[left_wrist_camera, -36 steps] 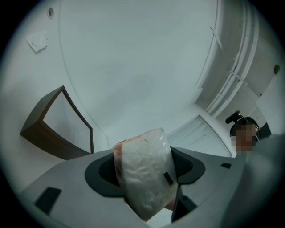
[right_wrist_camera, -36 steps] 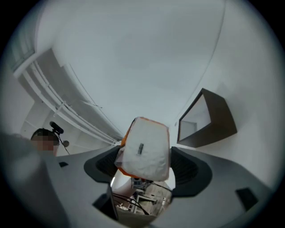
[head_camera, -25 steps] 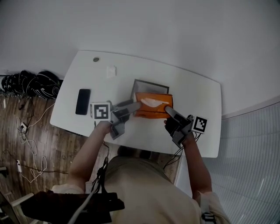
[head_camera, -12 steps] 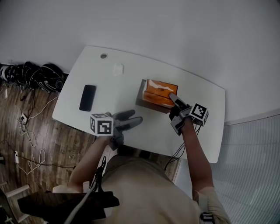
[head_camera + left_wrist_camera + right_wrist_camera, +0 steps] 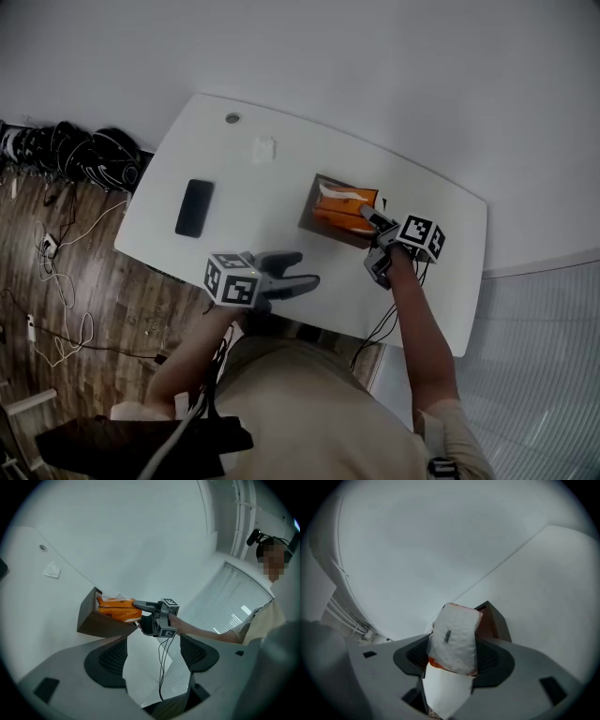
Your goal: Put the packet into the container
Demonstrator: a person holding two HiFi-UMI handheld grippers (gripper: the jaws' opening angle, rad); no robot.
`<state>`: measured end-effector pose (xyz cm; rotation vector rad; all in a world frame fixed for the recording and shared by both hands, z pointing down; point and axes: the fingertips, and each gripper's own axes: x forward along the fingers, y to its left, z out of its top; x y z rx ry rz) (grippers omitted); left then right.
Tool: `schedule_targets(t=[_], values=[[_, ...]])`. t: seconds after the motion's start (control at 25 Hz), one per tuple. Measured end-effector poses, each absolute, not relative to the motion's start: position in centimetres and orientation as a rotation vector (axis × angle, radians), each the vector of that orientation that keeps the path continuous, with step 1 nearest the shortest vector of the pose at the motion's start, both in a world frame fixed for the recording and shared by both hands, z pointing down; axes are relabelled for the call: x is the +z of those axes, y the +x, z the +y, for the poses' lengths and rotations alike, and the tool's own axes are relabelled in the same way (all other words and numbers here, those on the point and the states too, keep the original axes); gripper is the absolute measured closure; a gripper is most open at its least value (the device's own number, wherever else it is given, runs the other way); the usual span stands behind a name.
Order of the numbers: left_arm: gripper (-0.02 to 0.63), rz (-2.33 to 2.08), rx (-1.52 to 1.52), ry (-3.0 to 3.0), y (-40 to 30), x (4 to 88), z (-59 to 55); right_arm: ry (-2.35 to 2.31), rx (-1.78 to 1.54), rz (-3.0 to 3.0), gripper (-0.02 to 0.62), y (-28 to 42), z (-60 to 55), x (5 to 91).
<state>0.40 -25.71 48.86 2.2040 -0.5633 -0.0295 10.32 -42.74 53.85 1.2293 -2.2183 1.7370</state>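
Note:
The orange packet [image 5: 342,208] lies lengthwise in the brown box container [image 5: 310,214] on the white table [image 5: 234,178]. My right gripper [image 5: 367,214] is at the container's right end, shut on the packet's end. Its jaws have just been opening a little, with the packet still between them. In the right gripper view the packet's white end [image 5: 454,637] fills the gap between the pads, with the container [image 5: 493,619] behind it. My left gripper [image 5: 305,269] stands open and empty near the table's front edge. In its own view the left gripper [image 5: 152,656] looks at the container [image 5: 98,620] and the packet [image 5: 117,609].
A black phone [image 5: 194,207] lies at the table's left. A small white scrap [image 5: 264,149] and a round cable hole [image 5: 232,118] are at the back left. Dark cables [image 5: 75,155] are heaped on the wooden floor at the left.
My left gripper has let go of the packet and pulled back toward the table's front edge. My right gripper has carried the packet down into the container.

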Motion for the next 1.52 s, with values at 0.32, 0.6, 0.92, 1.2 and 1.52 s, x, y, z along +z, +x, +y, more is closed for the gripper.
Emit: schedule_targets(t=[0.32,0.6,0.92,1.2,1.52], values=[[0.242,-0.521,-0.010,2.210,2.3,47.5,-23.9,1.146,1.893,-2.226,0.345,10.4,-41.4,52.2],[0.244,-0.509,0.023,2.219,2.2,49.1,-24.9,1.101,1.596,-2.129,0.320,10.1,-41.9,55.1],[0.244,-0.510,0.035,2.208,2.3,50.1,-24.8,1.096,1.268,-2.092,0.305,13.2,-41.5,54.0],[0.244,-0.503,0.052,2.210,2.4,50.6,-24.8,1.070,1.028,-2.003,0.522,12.8,-41.1,56.0],[0.244,-0.548,0.044,2.176,1.0,51.2,-24.7,1.072,1.100,-2.016,0.541,12.0,-41.4,57.7]])
